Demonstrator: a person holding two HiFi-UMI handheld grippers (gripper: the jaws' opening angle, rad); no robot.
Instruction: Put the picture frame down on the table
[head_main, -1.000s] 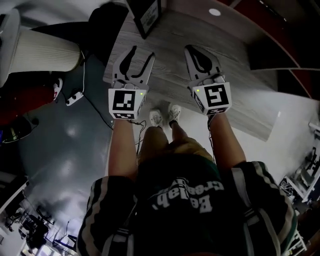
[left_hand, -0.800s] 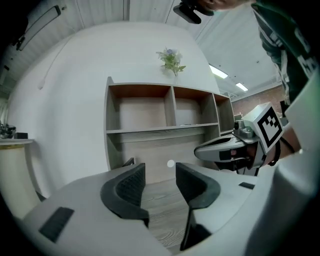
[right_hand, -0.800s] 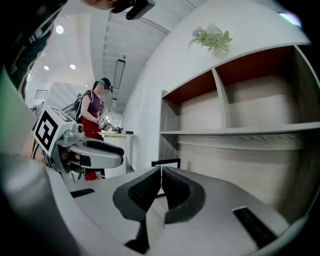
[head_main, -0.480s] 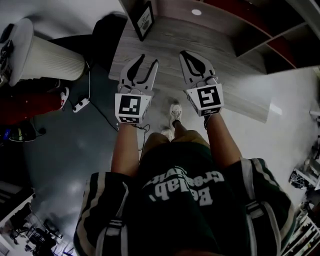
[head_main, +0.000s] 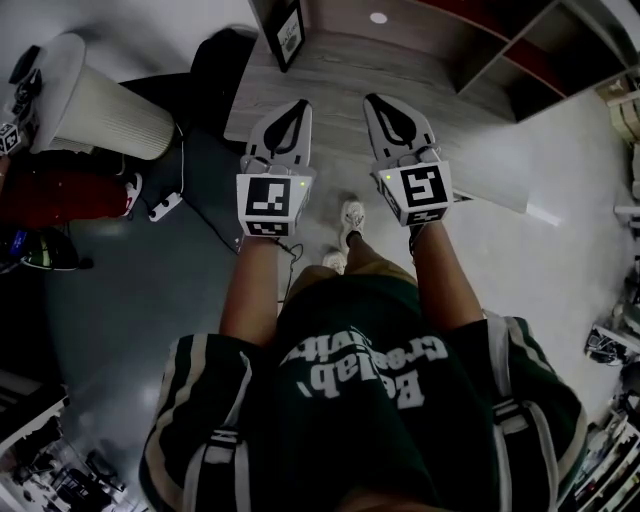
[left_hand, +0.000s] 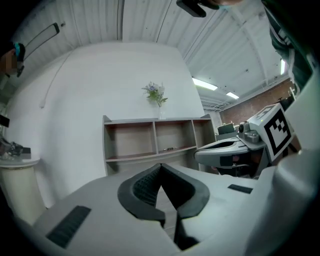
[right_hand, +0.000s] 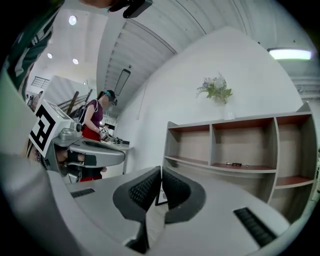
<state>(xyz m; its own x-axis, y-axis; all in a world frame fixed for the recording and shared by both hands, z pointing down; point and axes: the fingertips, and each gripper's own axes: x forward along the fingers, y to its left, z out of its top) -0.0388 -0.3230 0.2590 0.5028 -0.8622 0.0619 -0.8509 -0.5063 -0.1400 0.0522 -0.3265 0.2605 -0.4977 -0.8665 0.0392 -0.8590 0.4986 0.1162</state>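
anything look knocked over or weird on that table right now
Nothing stands out. The picture frame stands upright on the table, and the left gripper and right gripper are shut and empty, short of it.

Two tongs (head_main: 300, 104) (head_main: 371, 99); one picture frame (head_main: 288, 30); one table (head_main: 340, 72); one shelf (left_hand: 154, 120).

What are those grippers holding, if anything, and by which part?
Nothing. The left gripper, its jaws just closed, and the right gripper are both shut and empty.
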